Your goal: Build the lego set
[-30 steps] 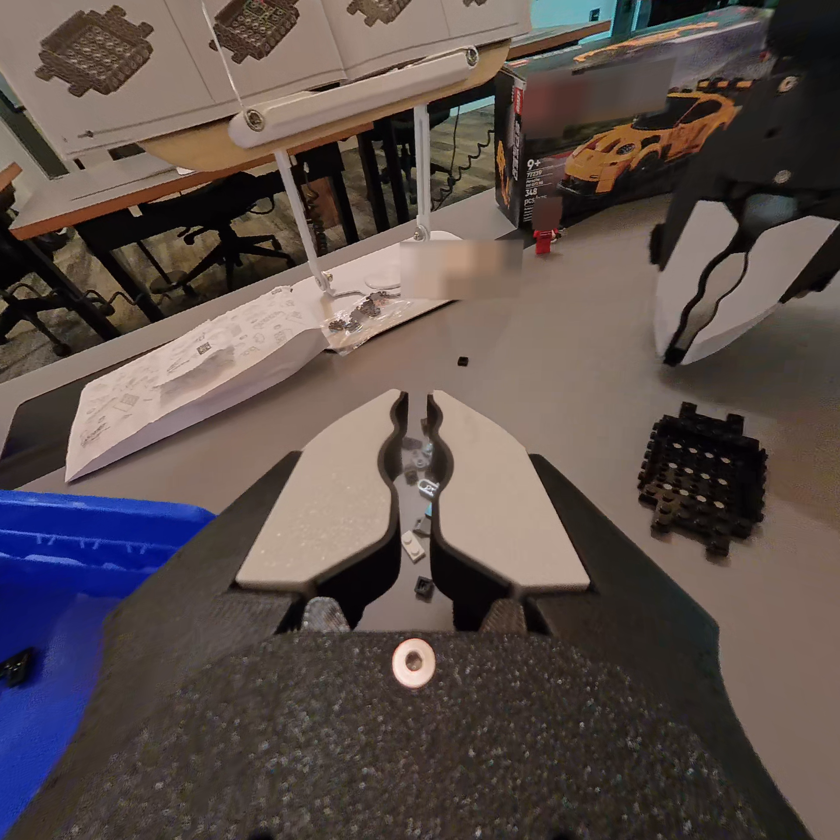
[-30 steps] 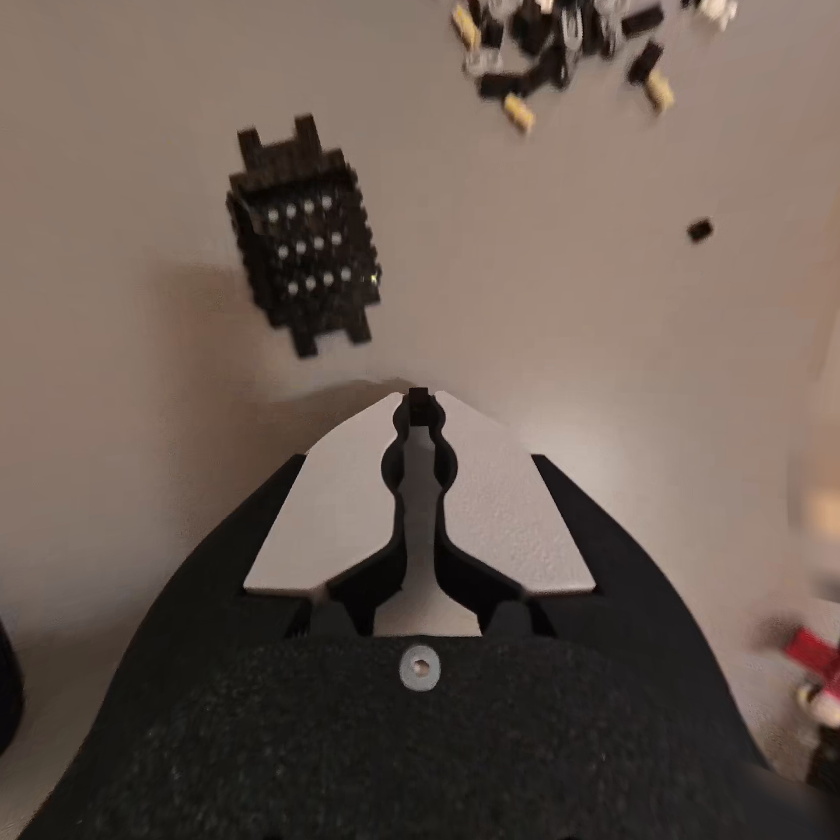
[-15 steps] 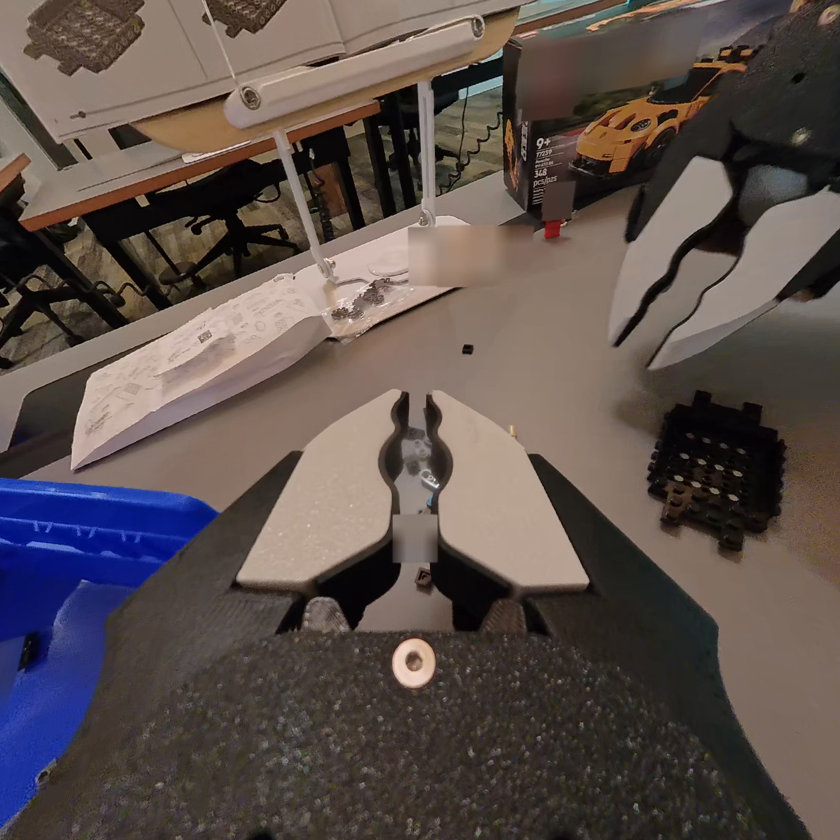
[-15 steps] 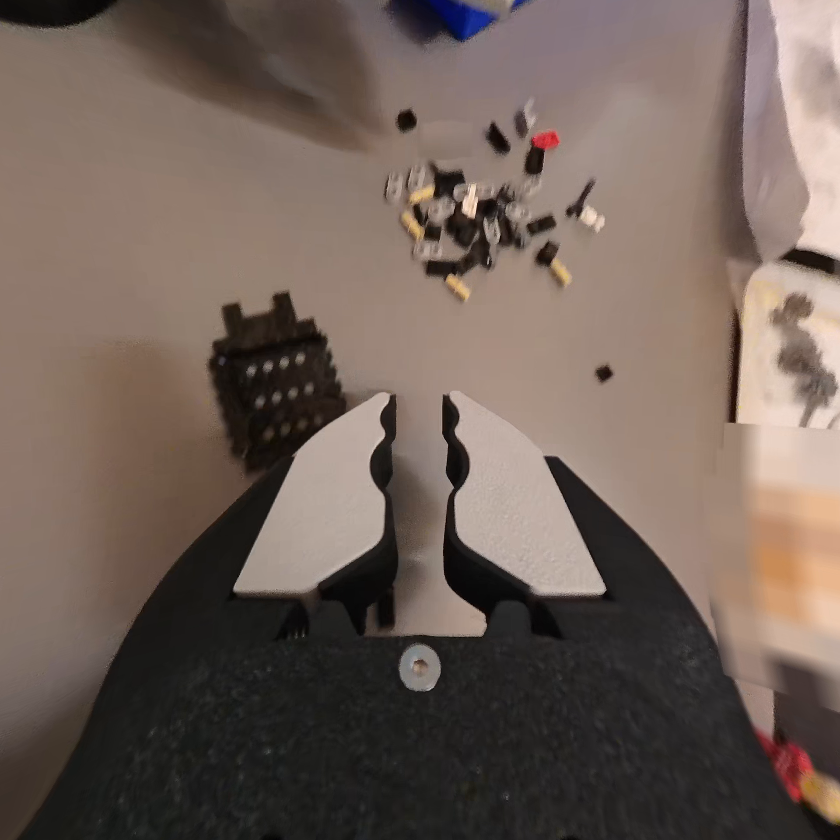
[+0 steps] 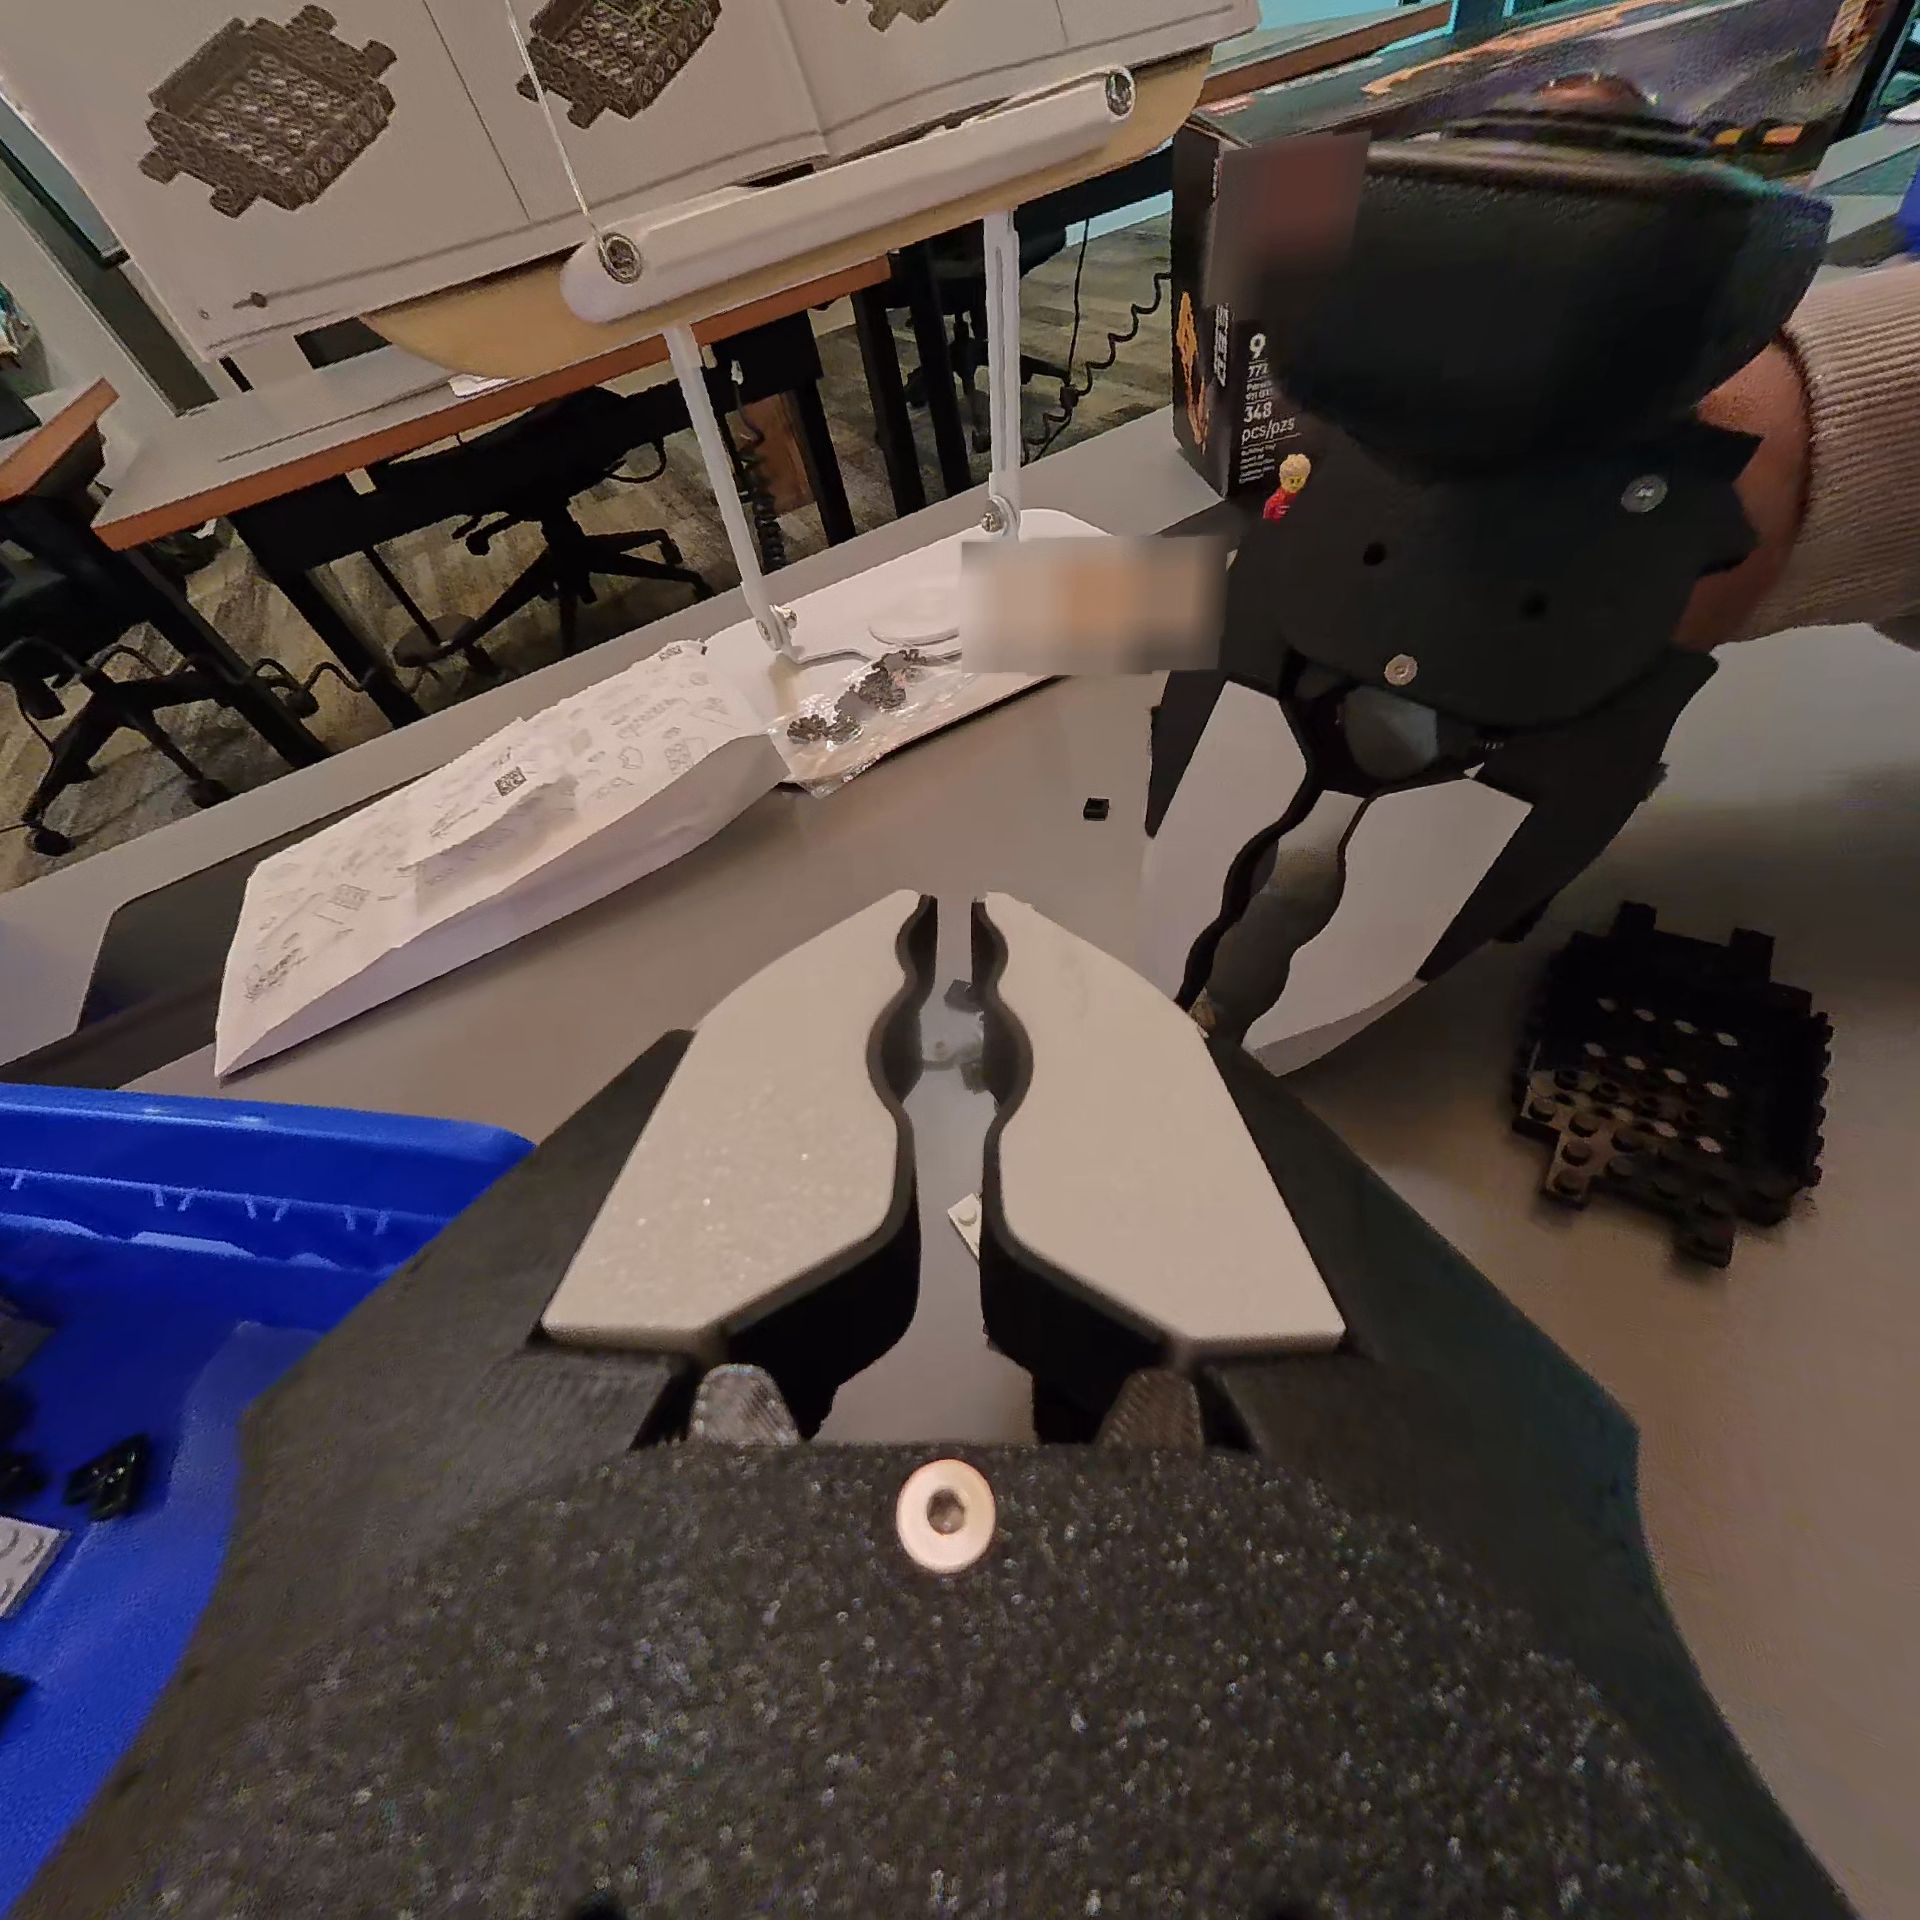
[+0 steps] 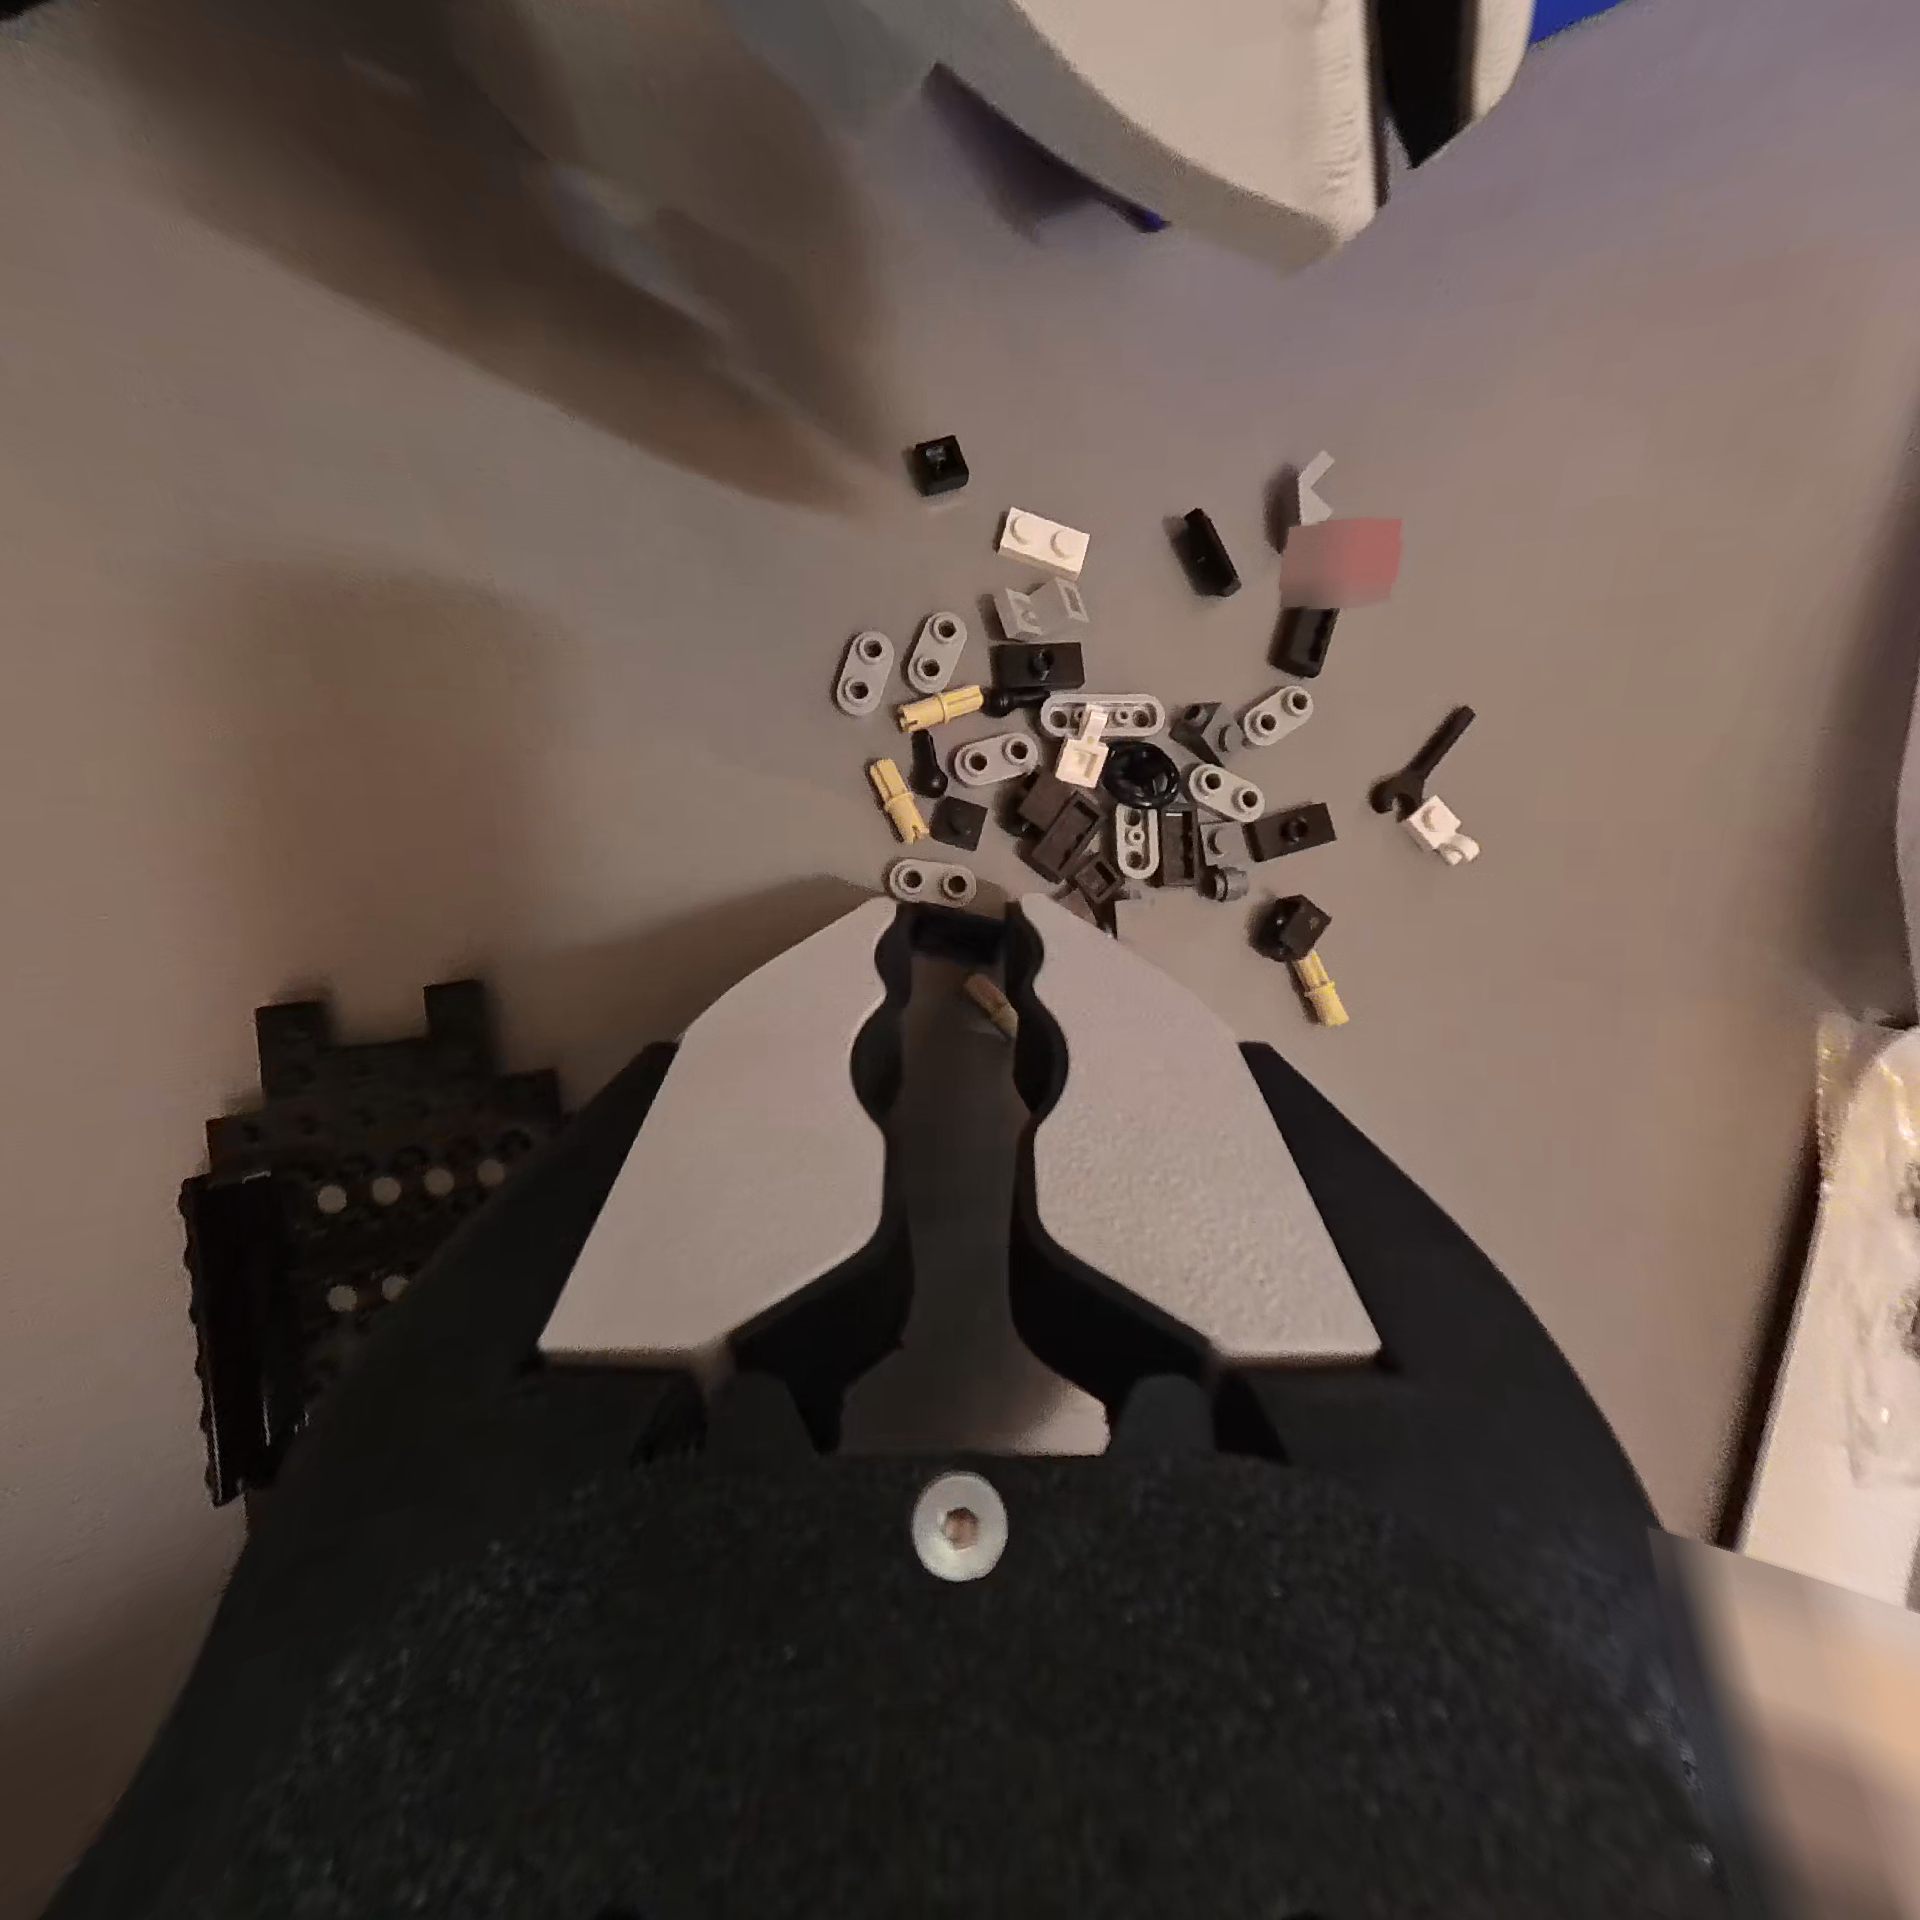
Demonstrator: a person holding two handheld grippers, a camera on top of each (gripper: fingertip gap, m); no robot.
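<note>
The black lego chassis (image 5: 1673, 1081) lies on the grey table, to the right of my left gripper (image 5: 954, 906). That gripper hovers with its jaws nearly together and nothing between them. A pile of small black, grey, tan and white pieces (image 6: 1101, 769) lies just ahead of my right gripper (image 6: 958, 902). Its jaws are a little apart, tips down at the pile's near edge, with a small black piece (image 6: 956, 932) between them. The right gripper also shows in the left wrist view (image 5: 1221, 1029), held by a hand. The chassis (image 6: 343, 1174) sits at its left.
A blue bin (image 5: 208, 1174) holding a few pieces is at the left. An open instruction booklet (image 5: 520, 104) rests on a white stand behind. A white paper bag (image 5: 499, 852), a clear parts bag (image 5: 862, 717) and the set's box (image 5: 1236, 416) lie at the back. The left gripper's tips are roughly 10 cm from the right gripper's.
My right gripper let go of a tiny black piece and opened. It then swung from beside the chassis to the loose pile and dropped its tips around a black piece. My left gripper barely moved.
</note>
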